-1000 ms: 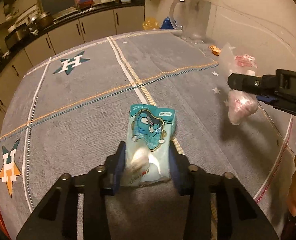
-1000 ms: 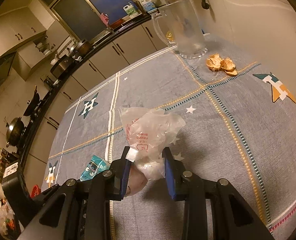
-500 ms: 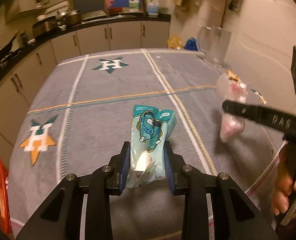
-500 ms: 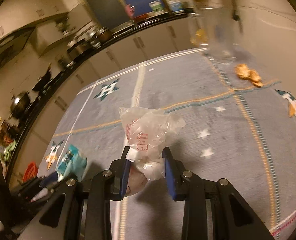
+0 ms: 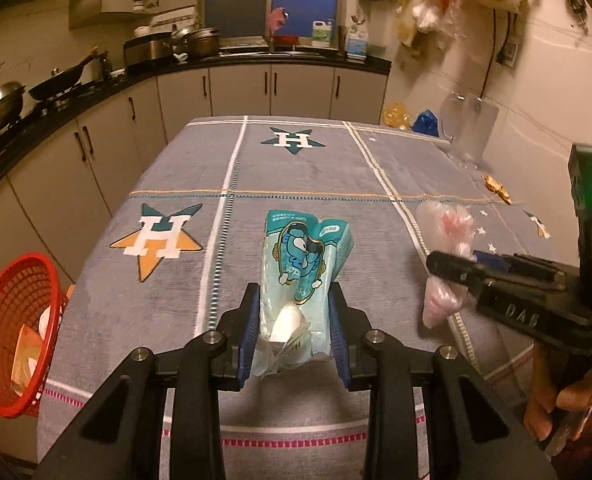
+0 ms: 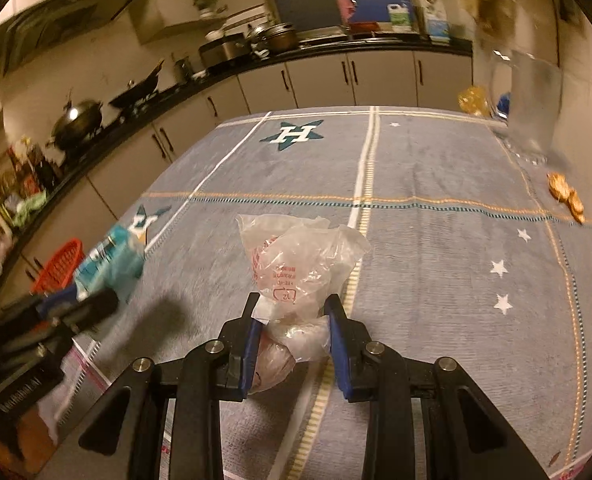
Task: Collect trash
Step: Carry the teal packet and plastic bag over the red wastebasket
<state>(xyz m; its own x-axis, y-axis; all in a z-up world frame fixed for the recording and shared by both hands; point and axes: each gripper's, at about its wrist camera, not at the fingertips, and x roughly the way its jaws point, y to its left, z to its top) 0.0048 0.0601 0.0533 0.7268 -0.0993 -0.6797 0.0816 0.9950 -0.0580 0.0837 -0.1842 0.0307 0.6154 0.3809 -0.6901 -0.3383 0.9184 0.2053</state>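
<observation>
The left hand-held gripper [image 5: 294, 320], pinching the teal wrapper [image 5: 301, 268], is nearer the red basket [image 5: 14, 332] at its left than the right hand-held gripper [image 6: 294, 332], pinching the plastic bag [image 6: 299, 264].

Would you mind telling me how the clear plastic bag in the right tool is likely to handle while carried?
The clear plastic bag looks thin and crumpled, so probably floppy and light. Its top bulges loosely above the right tool, so it may sag or sway. The glossy film could slip if the grip loosens.

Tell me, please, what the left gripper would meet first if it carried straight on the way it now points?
Probably nothing soon: the left gripper, shut on the teal snack packet, points along bare tablecloth toward the far edge; depth is uncertain.
</observation>
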